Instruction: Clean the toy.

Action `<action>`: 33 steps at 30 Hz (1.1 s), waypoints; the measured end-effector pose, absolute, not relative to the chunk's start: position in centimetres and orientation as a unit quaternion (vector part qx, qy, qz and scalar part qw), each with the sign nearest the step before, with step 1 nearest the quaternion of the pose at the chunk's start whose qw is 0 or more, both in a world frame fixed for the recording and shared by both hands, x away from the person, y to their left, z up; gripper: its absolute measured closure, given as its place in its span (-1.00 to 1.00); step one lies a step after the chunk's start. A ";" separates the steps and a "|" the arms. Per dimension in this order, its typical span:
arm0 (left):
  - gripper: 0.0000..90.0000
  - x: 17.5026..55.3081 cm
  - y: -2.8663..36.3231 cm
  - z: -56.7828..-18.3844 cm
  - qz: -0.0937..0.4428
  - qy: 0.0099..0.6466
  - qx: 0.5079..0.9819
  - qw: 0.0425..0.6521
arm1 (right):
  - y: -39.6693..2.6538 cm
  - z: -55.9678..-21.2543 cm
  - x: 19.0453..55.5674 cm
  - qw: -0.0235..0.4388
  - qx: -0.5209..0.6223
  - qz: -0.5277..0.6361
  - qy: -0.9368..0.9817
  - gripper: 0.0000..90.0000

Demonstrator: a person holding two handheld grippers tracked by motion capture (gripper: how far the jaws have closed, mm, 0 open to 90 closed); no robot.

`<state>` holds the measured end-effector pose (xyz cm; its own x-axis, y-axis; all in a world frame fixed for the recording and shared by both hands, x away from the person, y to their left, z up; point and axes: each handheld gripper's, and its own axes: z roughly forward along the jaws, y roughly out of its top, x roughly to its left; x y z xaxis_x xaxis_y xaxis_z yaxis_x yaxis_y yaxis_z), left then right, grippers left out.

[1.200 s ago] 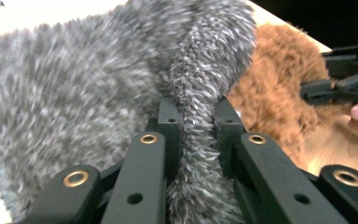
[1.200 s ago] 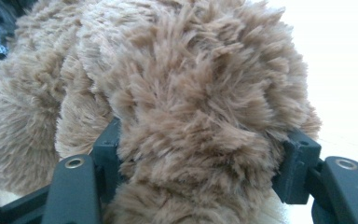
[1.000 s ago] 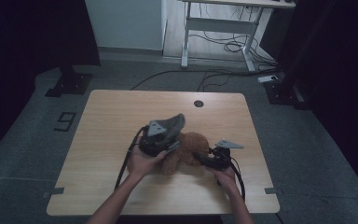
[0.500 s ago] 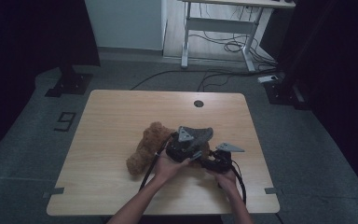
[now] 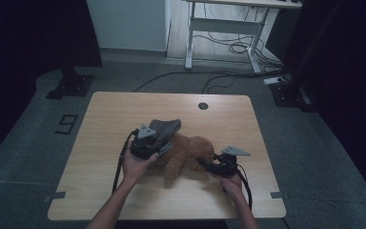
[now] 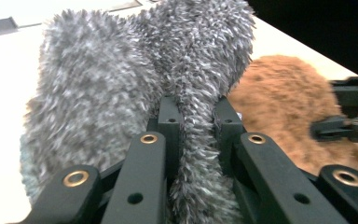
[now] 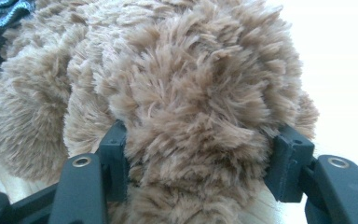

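Two claws, left claw [image 6: 193, 126] pinching grey fabric [image 6: 121, 79], right claw [image 7: 200, 163] gripping brown plush [image 7: 177, 93]

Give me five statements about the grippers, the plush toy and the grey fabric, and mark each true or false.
1. The left gripper is shut on a fold of grey fuzzy fabric. True.
2. The right gripper has the brown plush toy between its jaws. True.
3. The plush toy lies on the floor. False: it lies on the wooden table.
4. The grey fabric is held at the table's far right corner. False: it is held near the middle, beside the toy.
5. The left gripper holds the brown toy. False: it holds the grey fabric.
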<state>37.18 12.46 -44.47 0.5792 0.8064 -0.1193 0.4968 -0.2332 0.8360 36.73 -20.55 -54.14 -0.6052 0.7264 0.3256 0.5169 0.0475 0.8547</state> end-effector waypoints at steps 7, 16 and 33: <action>0.72 37.9 15.7 -45.6 0.166 0.465 0.745 0.448 | -20.6 -54.2 36.7 0.093 0.437 0.538 0.715 -0.16; 0.73 37.9 17.9 -49.4 0.108 0.502 0.739 0.437 | -20.6 -54.1 36.7 0.098 0.431 0.534 0.721 -0.16; 0.72 37.4 4.5 -41.3 0.140 0.356 0.805 0.453 | -20.7 -54.1 36.7 0.096 0.430 0.533 0.722 -0.16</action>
<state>37.36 4.55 -41.33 0.7077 0.6999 -0.0964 0.4456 -0.3362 0.8297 36.73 -20.71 -54.08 -0.6109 0.7240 0.3202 0.5193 0.0613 0.8524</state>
